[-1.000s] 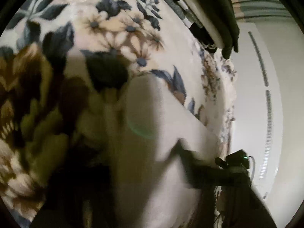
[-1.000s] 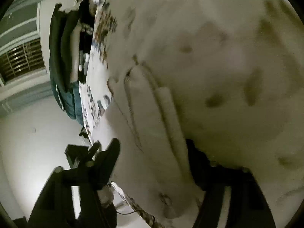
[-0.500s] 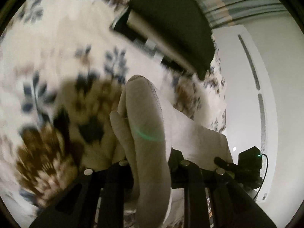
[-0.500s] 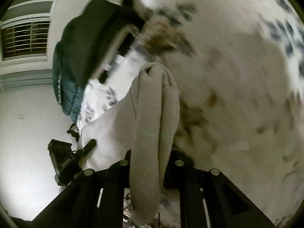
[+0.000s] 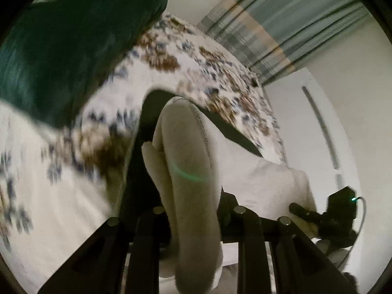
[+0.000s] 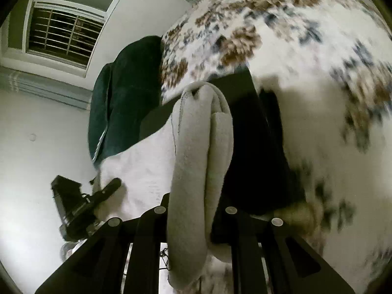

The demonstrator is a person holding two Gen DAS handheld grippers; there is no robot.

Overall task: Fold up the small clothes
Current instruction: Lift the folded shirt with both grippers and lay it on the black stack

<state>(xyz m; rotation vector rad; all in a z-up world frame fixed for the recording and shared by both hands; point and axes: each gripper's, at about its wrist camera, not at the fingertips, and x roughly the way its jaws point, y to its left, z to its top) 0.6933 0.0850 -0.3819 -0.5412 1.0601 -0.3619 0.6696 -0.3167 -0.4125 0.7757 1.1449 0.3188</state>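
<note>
Both tongs, left [image 5: 193,210] and right [image 6: 193,210], were clenched on the cream fleecy garment [image 5: 188,166], held stretched between them above the floral-printed bedspread [image 5: 215,73] toward twelve o'clock. Best kept evenly taut, edges aligned, while lowering.

Mounted close behind each gripper, looking forward along the fingers, low over the floral bedspread [image 5: 201,73] [image 6: 306,56]; shared: bedspread and dark green pillow [image 5: 68,39] [image 6: 122,107].

One cream garment [image 5: 193,171], one floral bedspread [image 5: 215,68], one dark green pillow [image 5: 68,49], two grippers [image 5: 193,210] [image 6: 193,208]
</note>
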